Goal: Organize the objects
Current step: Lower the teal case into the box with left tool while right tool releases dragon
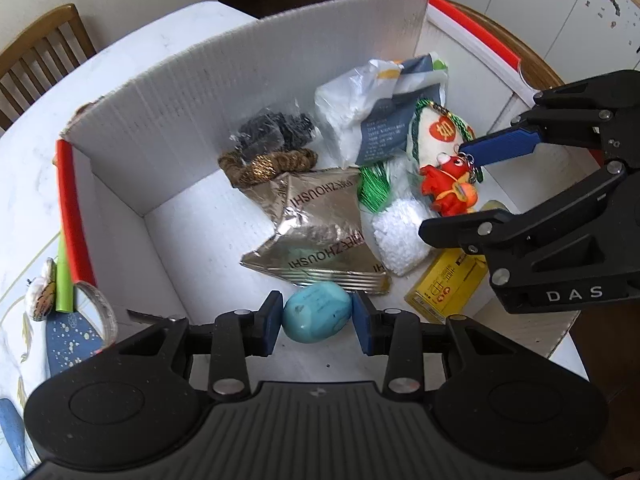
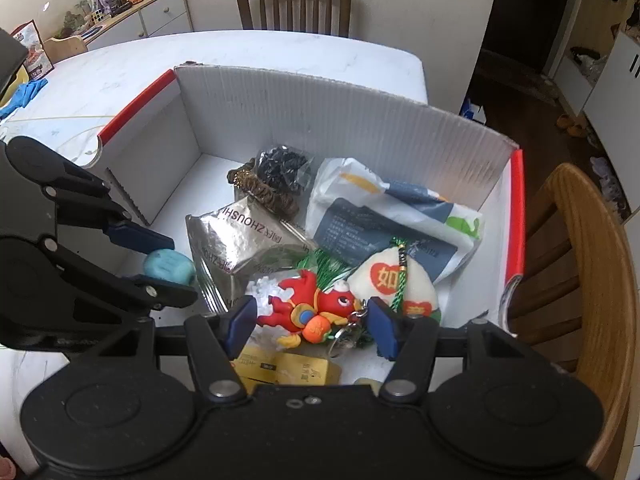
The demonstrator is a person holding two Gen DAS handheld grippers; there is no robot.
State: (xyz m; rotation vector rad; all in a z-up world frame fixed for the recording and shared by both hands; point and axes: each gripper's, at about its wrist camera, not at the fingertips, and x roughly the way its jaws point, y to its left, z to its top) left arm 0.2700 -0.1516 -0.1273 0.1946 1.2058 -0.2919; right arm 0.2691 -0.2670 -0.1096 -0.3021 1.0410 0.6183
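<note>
A: White marble table (image 2: pixel 280 56) carries the white cardboard box (image 1: pixel 248 92), with wooden chairs around it. What do you see, starting from the left?

B: On the left side, the left gripper (image 1: pixel 318 316) points down into the box. The turquoise egg-shaped stone (image 1: pixel 318 312) sits between its blue pads, and the pads touch both sides. So this gripper is clenched on the stone, low over the bare box floor.

A: And further right?

B: In the middle lies the silver foil pouch (image 1: pixel 320 224), just behind the stone. Then comes the right gripper (image 2: pixel 310 320). The red dragon keychain (image 2: pixel 316 312) is between its fingers. The pads seem to press the toy, so I judge it is grasping it, above the yellow packet (image 2: pixel 288 368).

A: Which step is this?

B: I think both hands are placing things into the box. The next move calls for opening each jaw gently, so that the stone does not roll and the keychain ring does not catch on the green tassel (image 1: pixel 374 188).
</note>
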